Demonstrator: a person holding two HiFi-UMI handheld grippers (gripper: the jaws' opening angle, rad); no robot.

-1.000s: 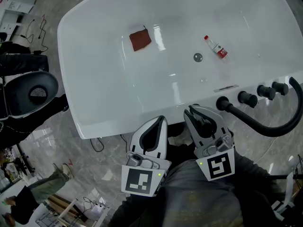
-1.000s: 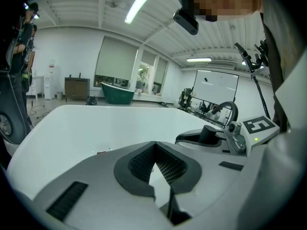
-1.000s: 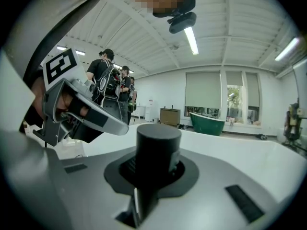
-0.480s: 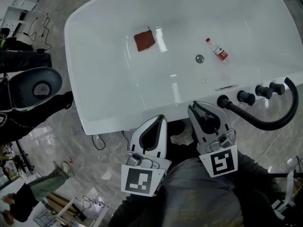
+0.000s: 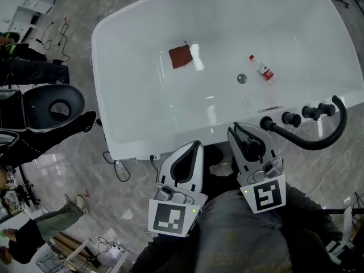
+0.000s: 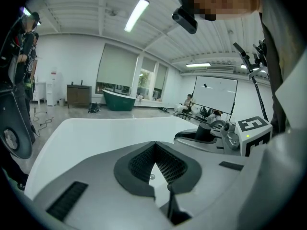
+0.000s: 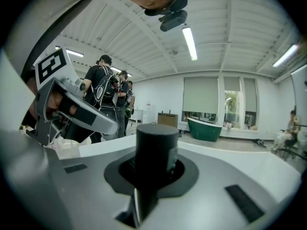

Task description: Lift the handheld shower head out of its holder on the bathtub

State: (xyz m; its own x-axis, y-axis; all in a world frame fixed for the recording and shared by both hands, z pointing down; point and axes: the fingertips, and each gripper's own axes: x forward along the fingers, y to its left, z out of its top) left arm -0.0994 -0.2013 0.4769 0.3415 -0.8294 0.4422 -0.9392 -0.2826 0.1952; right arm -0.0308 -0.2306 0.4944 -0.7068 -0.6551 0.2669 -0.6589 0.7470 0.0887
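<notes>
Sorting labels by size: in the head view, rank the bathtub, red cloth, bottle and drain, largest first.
1. bathtub
2. red cloth
3. bottle, longer but much narrower
4. drain

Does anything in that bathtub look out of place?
Yes. A small red-labelled bottle lies on its side on the floor of the bathtub, just beside the drain. A dark red cloth lies flat further left in the head view. Both seem odd things to leave in a tub.
</notes>
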